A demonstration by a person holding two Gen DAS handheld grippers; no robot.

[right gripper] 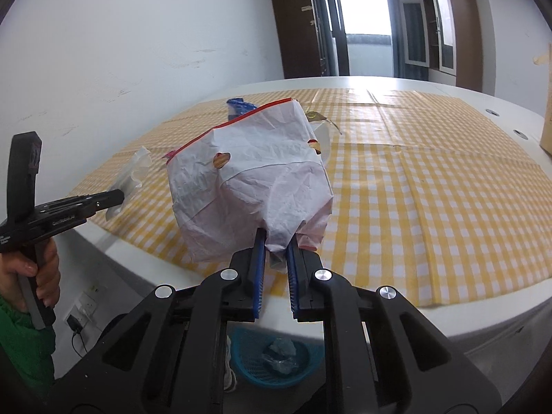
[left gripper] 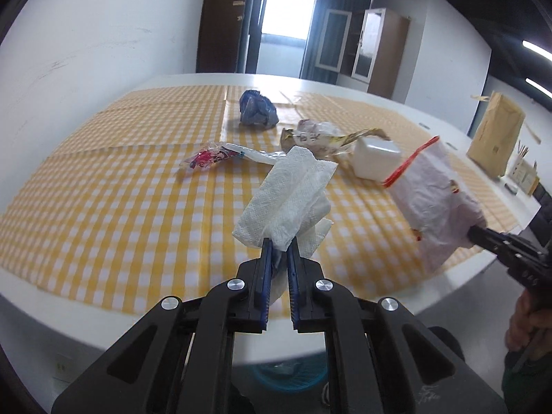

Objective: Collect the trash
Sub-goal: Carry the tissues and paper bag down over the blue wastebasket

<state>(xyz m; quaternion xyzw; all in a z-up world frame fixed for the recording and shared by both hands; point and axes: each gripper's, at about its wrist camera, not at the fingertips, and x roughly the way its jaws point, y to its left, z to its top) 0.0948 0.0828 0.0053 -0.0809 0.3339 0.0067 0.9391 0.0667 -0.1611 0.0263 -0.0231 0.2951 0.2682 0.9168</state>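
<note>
In the right wrist view, at the left edge of the frame, the left gripper (right gripper: 115, 197) carries small white lettering along its black body, too blurred to read. At mid-frame in the left wrist view, a crumpled wrapper (left gripper: 319, 138) shows dark characters, also illegible.

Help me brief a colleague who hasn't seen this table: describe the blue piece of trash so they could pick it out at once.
Start from the yellow-and-white checked tablecloth that covers the white table. Toward its far side, beyond the clear wrappers and the white plastic box, lies a crumpled blue wrapper. It is the only dark blue thing there, balled up and lying alone, clear of the other trash.
</note>
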